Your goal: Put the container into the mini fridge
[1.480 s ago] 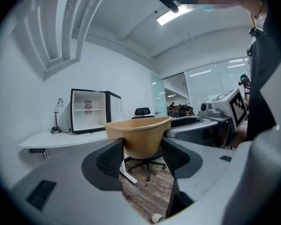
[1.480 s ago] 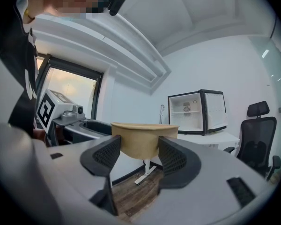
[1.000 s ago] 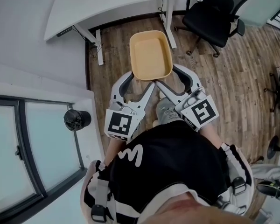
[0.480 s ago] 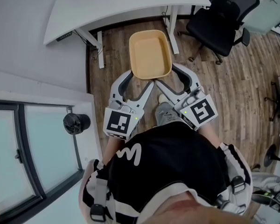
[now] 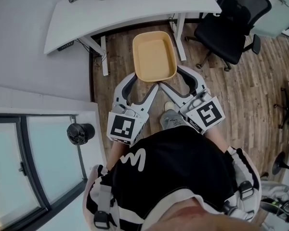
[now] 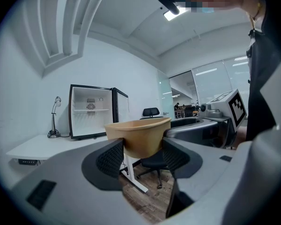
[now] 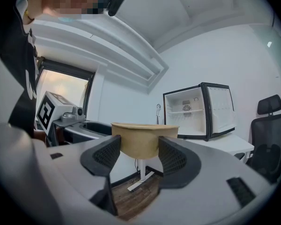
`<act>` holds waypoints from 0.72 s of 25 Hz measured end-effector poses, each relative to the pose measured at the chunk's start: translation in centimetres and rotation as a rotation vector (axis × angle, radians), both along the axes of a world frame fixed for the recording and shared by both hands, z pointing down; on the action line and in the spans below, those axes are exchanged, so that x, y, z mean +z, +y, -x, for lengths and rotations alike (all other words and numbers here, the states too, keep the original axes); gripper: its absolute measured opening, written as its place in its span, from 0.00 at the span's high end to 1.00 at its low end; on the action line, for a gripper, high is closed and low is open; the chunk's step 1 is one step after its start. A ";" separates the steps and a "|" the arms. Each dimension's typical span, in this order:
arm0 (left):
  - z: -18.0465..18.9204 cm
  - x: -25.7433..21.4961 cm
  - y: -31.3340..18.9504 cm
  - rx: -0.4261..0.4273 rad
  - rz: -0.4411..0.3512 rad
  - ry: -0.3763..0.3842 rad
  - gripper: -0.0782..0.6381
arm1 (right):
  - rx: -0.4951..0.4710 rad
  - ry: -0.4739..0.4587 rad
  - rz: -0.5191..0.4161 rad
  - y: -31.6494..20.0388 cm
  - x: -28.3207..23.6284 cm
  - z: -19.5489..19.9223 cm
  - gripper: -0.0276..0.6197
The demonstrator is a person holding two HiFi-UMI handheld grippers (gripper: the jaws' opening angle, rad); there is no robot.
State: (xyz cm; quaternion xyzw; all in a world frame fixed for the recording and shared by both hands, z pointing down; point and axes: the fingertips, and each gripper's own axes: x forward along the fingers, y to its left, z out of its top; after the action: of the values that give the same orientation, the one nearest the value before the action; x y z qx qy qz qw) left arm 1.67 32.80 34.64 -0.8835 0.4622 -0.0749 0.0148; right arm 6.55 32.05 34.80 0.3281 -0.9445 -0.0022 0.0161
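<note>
Carrying a tan container (image 5: 155,57) out in front of the body, well above the wooden floor (image 5: 245,95). Held by both tools at once: left gripper (image 5: 145,81) clamped on the left part of the container's near end, right gripper (image 5: 172,78) clamped on the right part of that same end, meeting in a V under the near rim.

Along the left gripper (image 6: 140,156), ribbed pads pressed against the sloping sides of the container (image 6: 138,135), rim roughly level, opening upward. Much the same along the right gripper (image 7: 139,156): both pads tight on the container (image 7: 143,139), nothing else between them.

Ahead of the left gripper and off to its left, past the container, a mini fridge (image 6: 91,118) with its door swung open, white inside with a shelf, standing on a white surface (image 6: 47,149). Ahead of the right gripper and off to its right, the same mini fridge (image 7: 196,111). Container well apart from it, not inside.

Beyond the right gripper and further right, a black office chair (image 5: 233,20) beside the surface (image 5: 130,8).
</note>
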 end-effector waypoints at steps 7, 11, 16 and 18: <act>-0.2 -0.6 -4.5 -0.007 -0.001 -0.004 0.53 | 0.002 0.001 0.017 -4.6 -0.6 -0.2 0.55; -0.1 -0.5 -7.3 -0.017 0.009 0.012 0.53 | -0.008 0.021 0.013 -7.3 -0.6 -0.1 0.55; -0.4 -1.1 -10.2 -0.029 0.002 0.014 0.53 | -0.020 0.014 0.009 -10.4 -1.1 -0.4 0.55; -0.6 -1.2 -11.3 -0.033 0.001 0.009 0.53 | -0.024 0.013 0.008 -11.5 -1.3 -0.6 0.55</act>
State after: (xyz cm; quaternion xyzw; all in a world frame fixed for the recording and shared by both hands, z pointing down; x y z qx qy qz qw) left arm 2.30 21.53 33.45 -0.8760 0.4768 -0.0715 0.0111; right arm 7.12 20.58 33.46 0.3166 -0.9483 -0.0006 0.0236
